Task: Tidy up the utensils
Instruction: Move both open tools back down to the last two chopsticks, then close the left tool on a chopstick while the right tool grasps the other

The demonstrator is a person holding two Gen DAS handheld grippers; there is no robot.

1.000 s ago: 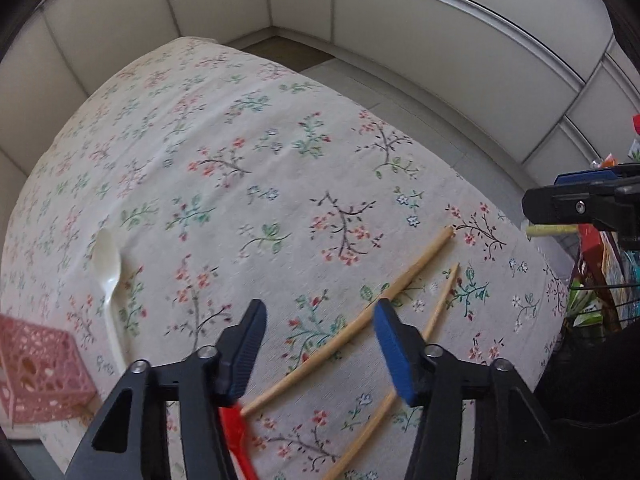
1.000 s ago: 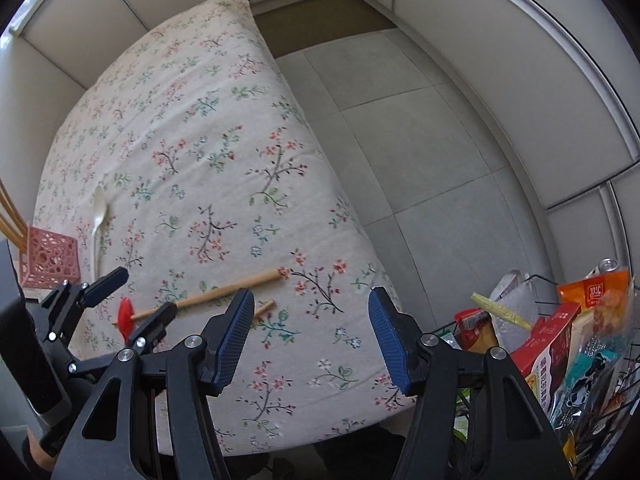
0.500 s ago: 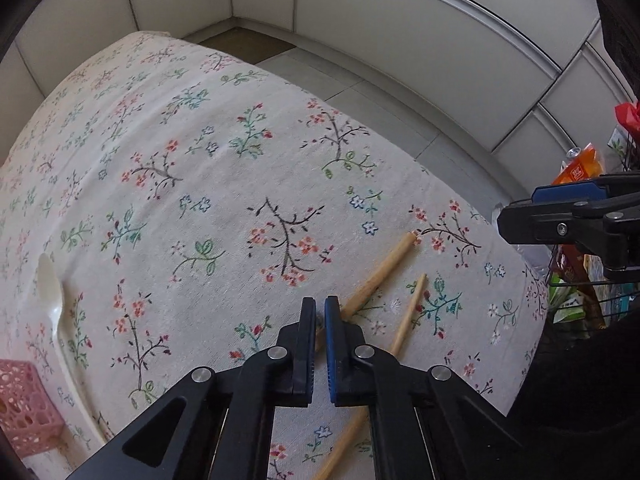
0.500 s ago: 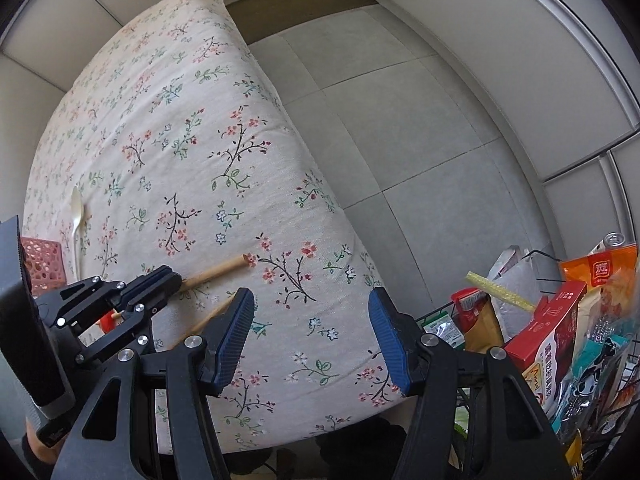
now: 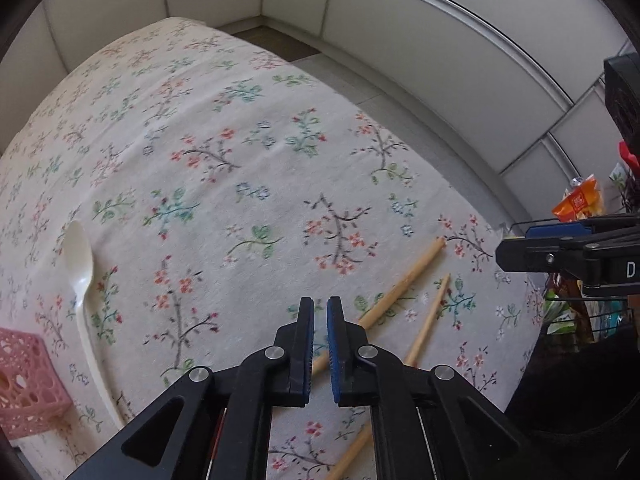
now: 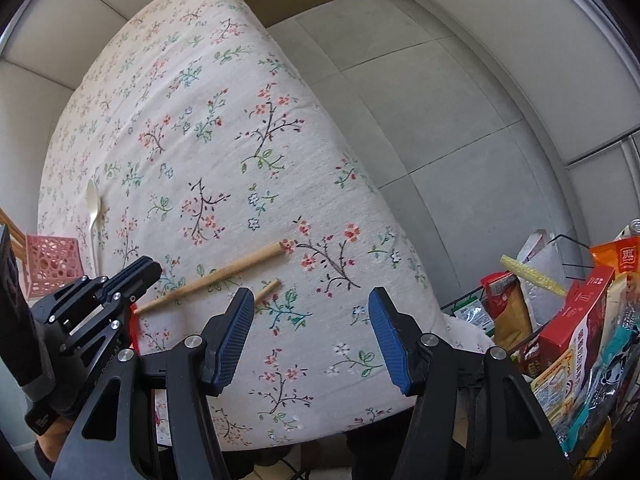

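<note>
At the far left edge of the bench (image 5: 240, 160), a pink basket (image 5: 24, 384) sits at about 8 o'clock from the left tool (image 5: 320, 308). A white spoon (image 5: 78, 264) lies just beside it, bowl pointing to 12 o'clock.

The left tool is pinched down to a thin slit, and nothing shows between its tips. A red sliver (image 6: 134, 320) peeks out under it in the right wrist view; I cannot tell whether it is gripped.

The thick chopstick (image 5: 404, 280) passes beneath this tool, its long axis running from 7 to 1 o'clock. The thin chopstick (image 5: 432, 316) lies just to its right, nearly parallel, and both rest flat on the cloth.

The right tool (image 6: 311, 300) hangs wide open and empty over the bench's near right corner, with the chopsticks at its 10 o'clock. A wire rack of snacks (image 6: 580, 320) stands off to 3 o'clock.

The left tool is the nearer one, directly over the thick stick, so the coming move probably turns on that overlap. The basket is well apart to its left.

A second ago the left tool was spread wide astride the thick chopstick. Half a second ago it had closed, and it remains closed. The right tool has stayed open throughout.
</note>
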